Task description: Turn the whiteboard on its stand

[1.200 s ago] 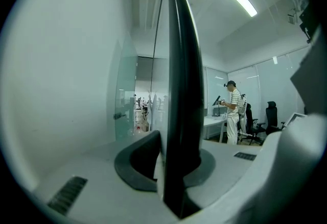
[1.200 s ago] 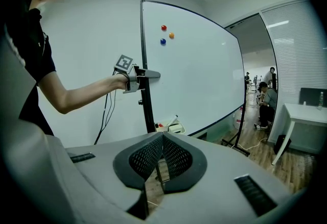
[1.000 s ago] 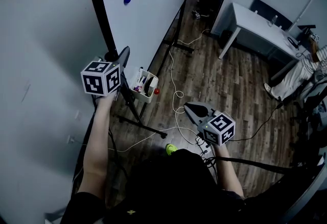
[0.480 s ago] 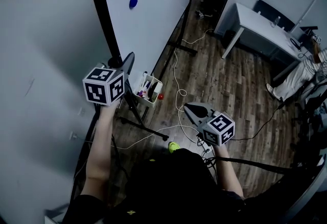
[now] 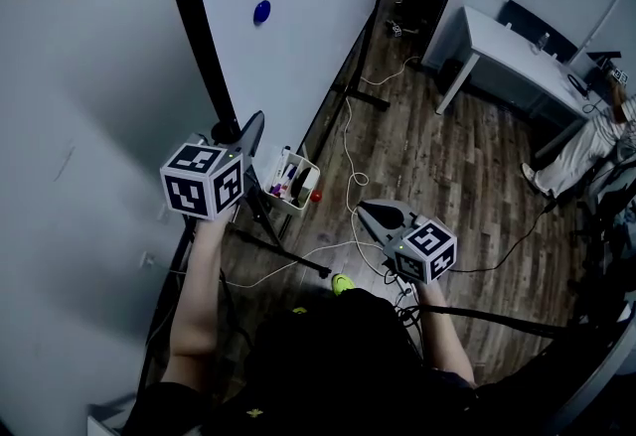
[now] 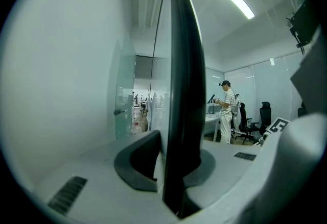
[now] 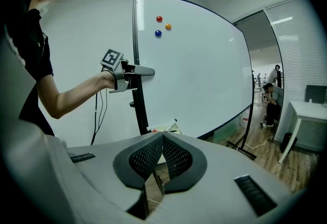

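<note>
Your left gripper [image 5: 248,129] works in a tight spot: it is clamped on the black edge of the whiteboard [image 5: 308,17], with the wall [image 5: 79,86] close on its outer side, so little room is left there. Just below it, the marker box [image 5: 293,181] and the stand leg [image 5: 280,252] block any low pass (loose cables [image 5: 348,141] cross the floor [image 5: 447,156] too). Right of the board, the floor lies open up to the white surface [image 5: 502,47]. Your right gripper [image 5: 370,214] hangs in that free space, touching nothing.

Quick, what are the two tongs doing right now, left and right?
Left tongs: closed on the whiteboard frame.
Right tongs: closed, empty.
</note>
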Available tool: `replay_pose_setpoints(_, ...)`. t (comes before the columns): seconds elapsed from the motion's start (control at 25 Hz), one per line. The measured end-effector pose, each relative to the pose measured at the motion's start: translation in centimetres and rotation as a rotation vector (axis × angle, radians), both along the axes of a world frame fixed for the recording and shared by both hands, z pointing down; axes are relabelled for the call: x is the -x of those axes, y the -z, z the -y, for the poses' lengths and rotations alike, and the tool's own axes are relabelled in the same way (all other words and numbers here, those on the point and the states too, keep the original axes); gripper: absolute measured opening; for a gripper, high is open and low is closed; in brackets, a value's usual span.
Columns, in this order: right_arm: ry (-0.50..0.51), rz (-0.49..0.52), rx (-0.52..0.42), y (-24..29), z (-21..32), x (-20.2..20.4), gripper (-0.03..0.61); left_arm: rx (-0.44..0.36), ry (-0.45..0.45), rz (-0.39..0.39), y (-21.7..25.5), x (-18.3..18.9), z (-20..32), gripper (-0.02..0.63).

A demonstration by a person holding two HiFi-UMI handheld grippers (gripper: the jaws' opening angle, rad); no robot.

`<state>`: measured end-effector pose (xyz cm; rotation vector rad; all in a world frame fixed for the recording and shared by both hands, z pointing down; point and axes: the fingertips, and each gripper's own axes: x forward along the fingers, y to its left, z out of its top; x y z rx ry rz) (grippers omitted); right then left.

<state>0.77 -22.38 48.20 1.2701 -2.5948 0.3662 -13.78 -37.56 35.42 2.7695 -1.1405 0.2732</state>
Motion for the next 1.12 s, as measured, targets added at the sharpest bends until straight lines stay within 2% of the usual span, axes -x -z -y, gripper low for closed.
replay_pose_setpoints(0.8,0.033,0.017,0.010,0.8,1.3,1.6,-0.003,0.010,-0.007,-0.017,0.8,0.0,-0.7,0.054)
replay_pose_setpoints(0.92,0.034,0.005,0.000,0.9,1.4,2.0,-0.003,-0.016,-0.009,-0.022,0.6,-0.1,-0.5,0.055)
replay_pose_setpoints(1.12,0.046,-0.020,-0.021,1.7,0.8,3.5,-0.003,-0.110,-0.012,-0.038,0.9,0.4,-1.0,0.078)
